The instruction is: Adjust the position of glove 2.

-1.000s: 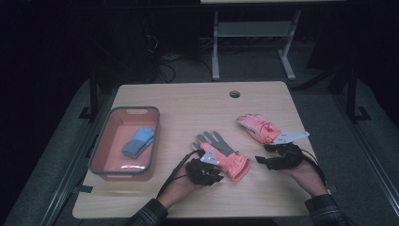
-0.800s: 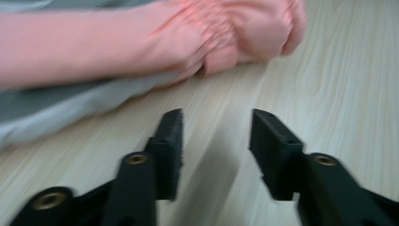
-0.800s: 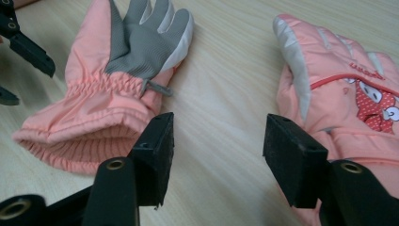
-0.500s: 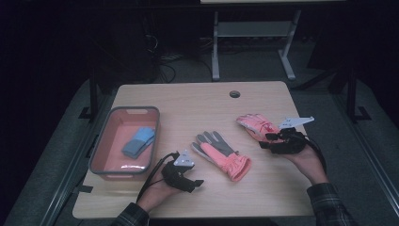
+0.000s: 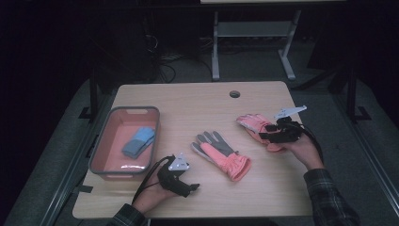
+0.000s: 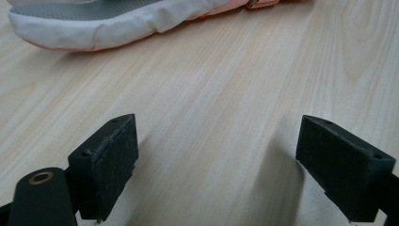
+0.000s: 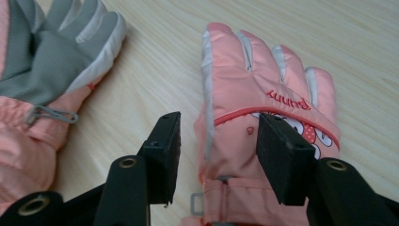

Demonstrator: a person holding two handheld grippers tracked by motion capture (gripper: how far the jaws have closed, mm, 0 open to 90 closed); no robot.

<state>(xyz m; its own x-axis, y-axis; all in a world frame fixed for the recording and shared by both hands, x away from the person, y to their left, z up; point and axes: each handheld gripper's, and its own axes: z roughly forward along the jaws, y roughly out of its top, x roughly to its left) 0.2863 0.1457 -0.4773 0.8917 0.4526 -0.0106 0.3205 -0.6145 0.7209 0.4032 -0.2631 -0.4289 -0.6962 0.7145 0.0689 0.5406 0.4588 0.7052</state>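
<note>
Two pink gloves lie on the wooden table (image 5: 188, 103). The middle glove (image 5: 219, 153) (image 7: 51, 61) lies grey palm up. Its white edge (image 6: 94, 23) is at the top of the left gripper view. My left gripper (image 5: 190, 188) (image 6: 219, 160) rests near the front edge, left of that glove. Its jaws have just been opening and stand wide over bare wood with nothing between them. The right glove (image 5: 254, 125) (image 7: 263, 80) lies back up. My right gripper (image 5: 263, 135) (image 7: 219, 150) is over its cuff end. Its jaws have just been closing partway and straddle the glove's edge without pressing.
A red bin with a grey rim (image 5: 101, 141) stands at the table's left and holds a folded blue item (image 5: 139, 141). A round cable hole (image 5: 234, 93) sits near the far edge. A metal stand (image 5: 251, 42) is on the floor beyond.
My left gripper has let go of the middle glove's cuff, opened, and drawn back to the left. My right gripper has moved away from me onto the right glove.
</note>
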